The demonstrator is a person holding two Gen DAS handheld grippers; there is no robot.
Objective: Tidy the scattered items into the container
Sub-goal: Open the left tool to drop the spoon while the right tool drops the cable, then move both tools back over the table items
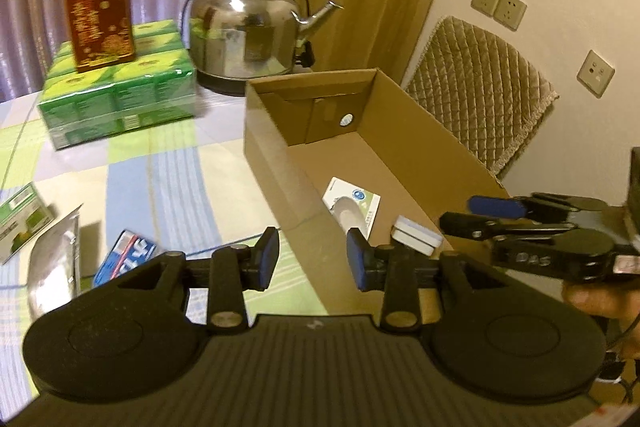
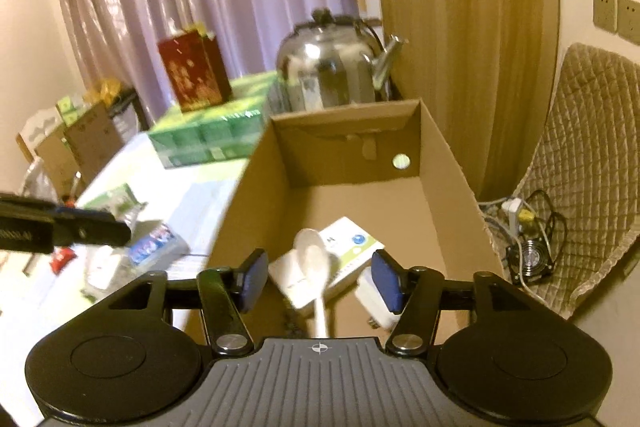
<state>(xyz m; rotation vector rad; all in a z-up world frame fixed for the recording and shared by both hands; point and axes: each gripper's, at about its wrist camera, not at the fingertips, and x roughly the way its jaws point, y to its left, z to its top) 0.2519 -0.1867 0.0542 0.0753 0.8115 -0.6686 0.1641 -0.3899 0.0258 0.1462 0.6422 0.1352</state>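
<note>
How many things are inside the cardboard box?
3: a flat white-and-green packet on the floor, a white spoon lying across it, a white plug at its right. More may be hidden.

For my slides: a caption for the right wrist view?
Open right gripper above cardboard box holding white spoon and flat white box.

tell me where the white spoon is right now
In the right wrist view the white spoon is inside the cardboard box, at its near end, over a white packet with a white charger to its right.

cardboard box: you've got 1
kettle: 1
white spoon: 1
wall sockets: 3
</note>
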